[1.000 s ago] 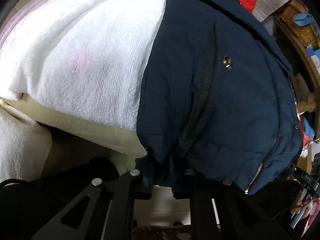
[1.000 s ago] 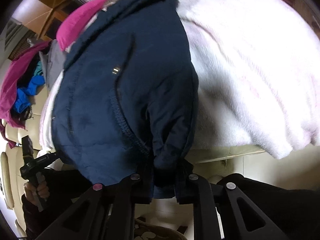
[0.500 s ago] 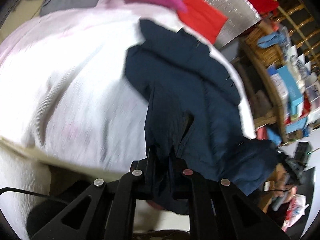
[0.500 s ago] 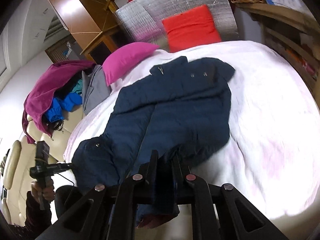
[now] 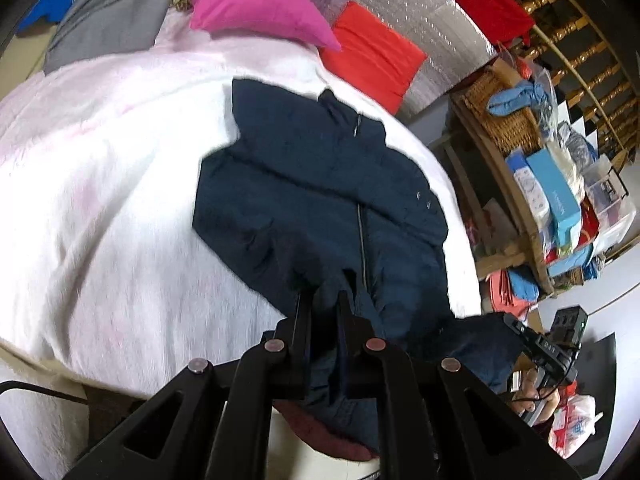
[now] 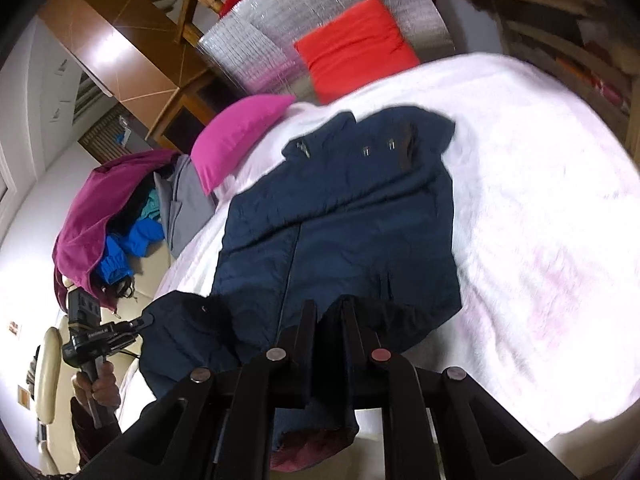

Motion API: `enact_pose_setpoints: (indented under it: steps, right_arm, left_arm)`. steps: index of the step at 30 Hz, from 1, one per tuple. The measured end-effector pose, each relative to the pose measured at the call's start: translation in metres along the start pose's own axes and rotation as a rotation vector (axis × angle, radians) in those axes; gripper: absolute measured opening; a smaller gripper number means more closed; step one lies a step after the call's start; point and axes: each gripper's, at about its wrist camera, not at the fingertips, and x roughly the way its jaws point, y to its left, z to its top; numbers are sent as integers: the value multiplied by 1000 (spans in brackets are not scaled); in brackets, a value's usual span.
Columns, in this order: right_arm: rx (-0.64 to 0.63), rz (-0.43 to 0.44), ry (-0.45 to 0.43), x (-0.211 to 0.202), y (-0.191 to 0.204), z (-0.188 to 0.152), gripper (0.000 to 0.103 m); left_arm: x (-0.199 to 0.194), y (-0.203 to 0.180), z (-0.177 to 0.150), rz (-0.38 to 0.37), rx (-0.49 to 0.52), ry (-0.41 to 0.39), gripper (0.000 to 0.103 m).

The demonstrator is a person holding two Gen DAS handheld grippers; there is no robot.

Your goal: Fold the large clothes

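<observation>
Between your left gripper's (image 5: 322, 300) matt black plastic fingers is the navy jacket (image 5: 320, 200), a smooth, faintly sheened quilted cloth with small metal snaps. Under and beyond it lies a fuzzy white blanket (image 5: 100, 200), rough-napped and matt. Farther ahead you see a soft magenta cloth pillow (image 6: 236, 136), a red cloth cushion (image 6: 356, 44) and a crinkled, shiny silver foil panel (image 6: 276, 40).

A pink pillow (image 5: 256, 4) and a red cushion (image 5: 374, 60) lie at the head of the bed (image 5: 100, 184), against a silver foil panel (image 5: 424, 12). A grey garment (image 5: 108, 20) lies beside the pillow. Cluttered wooden shelves (image 5: 532, 200) hold a wicker basket (image 5: 500, 120) and boxes.
</observation>
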Motion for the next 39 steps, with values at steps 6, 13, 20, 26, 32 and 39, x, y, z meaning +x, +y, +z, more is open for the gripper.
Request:
enact_pose_setpoints:
  steps: [6, 13, 20, 26, 32, 39]
  right_arm:
    - [10, 8, -42, -2, 5, 36, 12]
    - [62, 16, -93, 21, -1, 97, 11]
    - [174, 2, -171, 69, -37, 180, 1]
    - [200, -36, -37, 110, -67, 154, 1]
    - [231, -88, 104, 99, -89, 73, 3]
    - [158, -105, 149, 56, -77, -20, 90]
  left_arm:
    - [5, 1, 49, -2, -24, -43, 10]
    - [19, 6, 127, 38, -60, -136, 3]
    - [65, 37, 187, 18, -137, -148, 3]
    - [106, 58, 124, 68, -97, -8, 3]
    - [86, 68, 41, 128, -92, 57, 6]
    - [50, 73, -33, 292, -110, 102, 67]
